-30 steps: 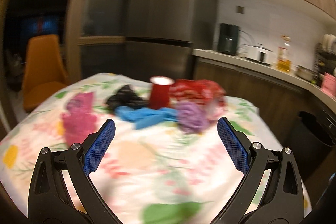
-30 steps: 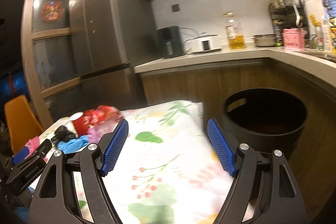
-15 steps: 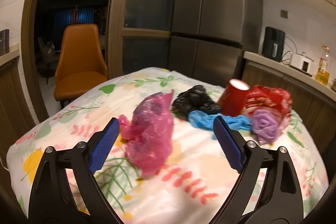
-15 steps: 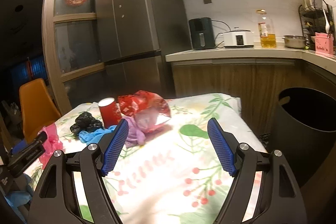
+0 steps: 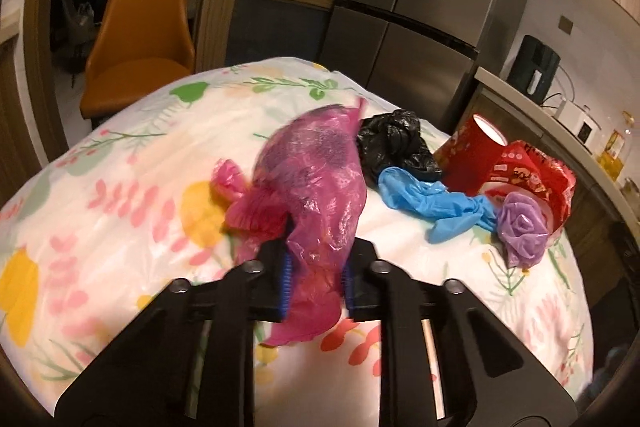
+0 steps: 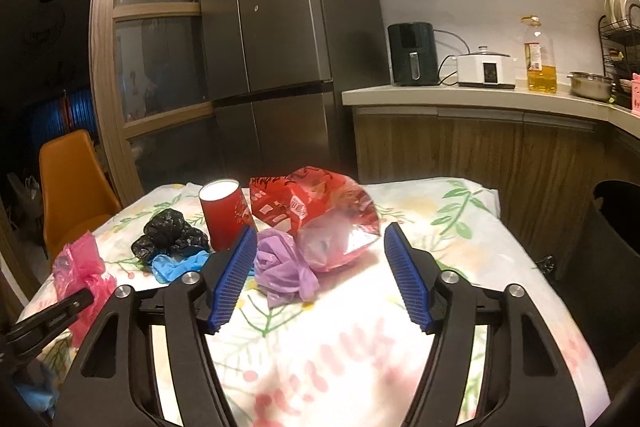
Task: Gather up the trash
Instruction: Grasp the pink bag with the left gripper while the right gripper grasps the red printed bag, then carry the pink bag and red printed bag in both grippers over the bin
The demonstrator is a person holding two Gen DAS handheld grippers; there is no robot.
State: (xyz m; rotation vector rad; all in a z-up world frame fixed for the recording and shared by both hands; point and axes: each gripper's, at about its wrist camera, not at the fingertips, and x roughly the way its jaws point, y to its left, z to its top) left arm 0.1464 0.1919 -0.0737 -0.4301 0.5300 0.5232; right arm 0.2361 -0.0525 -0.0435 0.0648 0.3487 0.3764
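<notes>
An orange chair (image 5: 140, 39) stands beside the floral tablecloth (image 6: 452, 223), a grey fridge (image 6: 280, 27) behind.

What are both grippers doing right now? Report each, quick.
Left gripper: jaws closing on the pink plastic bag, bag pinched between them.
Right gripper: jaws closing, nothing held yet.

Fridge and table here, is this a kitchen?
Yes, most likely a home kitchen: a tall fridge, a counter with an oil bottle, and a dish rack. The table wears a flowery cloth.
</notes>
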